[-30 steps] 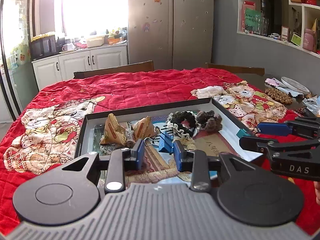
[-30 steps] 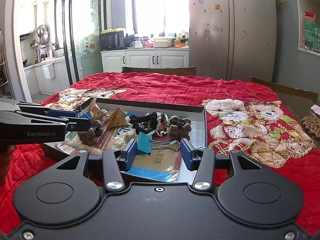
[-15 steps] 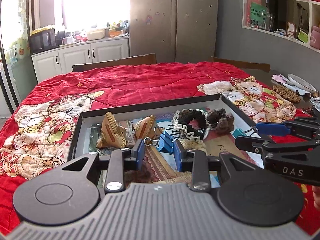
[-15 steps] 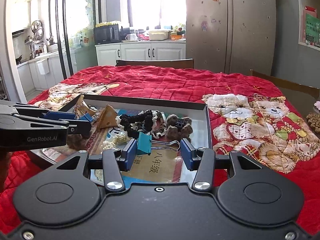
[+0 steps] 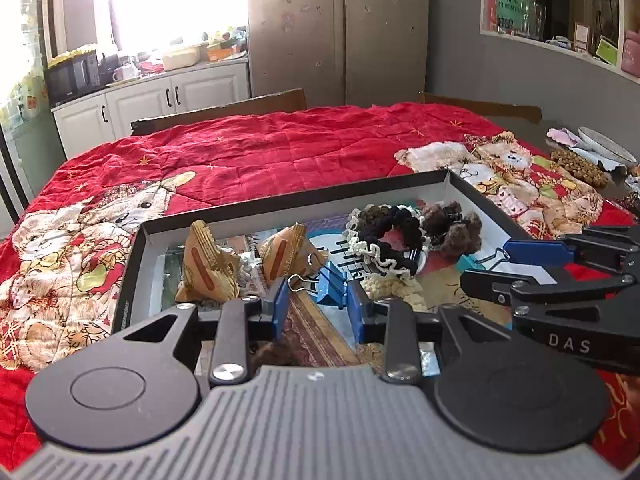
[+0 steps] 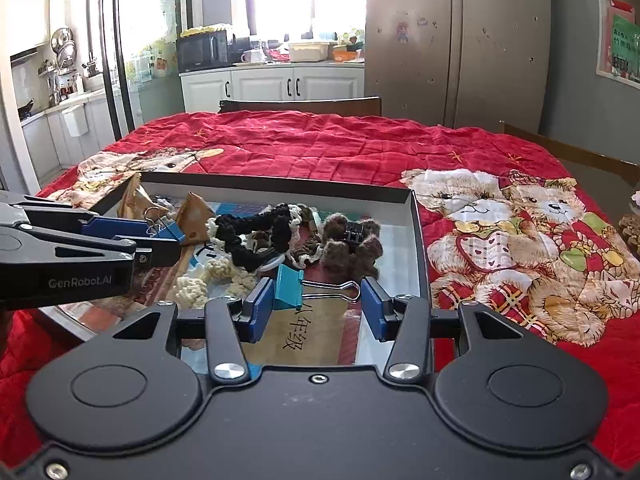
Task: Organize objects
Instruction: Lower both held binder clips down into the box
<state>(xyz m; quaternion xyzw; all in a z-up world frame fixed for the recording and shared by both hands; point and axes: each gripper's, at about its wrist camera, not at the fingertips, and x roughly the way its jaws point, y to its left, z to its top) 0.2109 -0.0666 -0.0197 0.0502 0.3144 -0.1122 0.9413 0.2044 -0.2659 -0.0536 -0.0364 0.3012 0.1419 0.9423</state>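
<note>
A shallow dark box [image 5: 280,202] [image 6: 280,184] on the red quilt holds two brown triangular packets [image 5: 204,264], crocheted hair scrunchies [image 5: 392,236] [image 6: 256,236] and brown pompoms [image 6: 352,244]. My left gripper [image 5: 316,304] holds a blue binder clip [image 5: 330,284] between its pads, above the box's left part. My right gripper [image 6: 316,306] holds a teal binder clip [image 6: 288,286] with its wire handle spanning the gap, above the box's right front. Each gripper shows in the other's view [image 5: 532,264] [image 6: 132,240].
The red quilt [image 6: 320,140] with bear prints covers the table. A plate [image 5: 604,148] and a brown beaded mat [image 5: 576,162] lie at the far right. Chair backs [image 6: 300,106] stand behind the table; fridge and kitchen cabinets beyond.
Both grippers have moved forward slightly over the box, each still holding its clip. The contents of the box have not moved.
</note>
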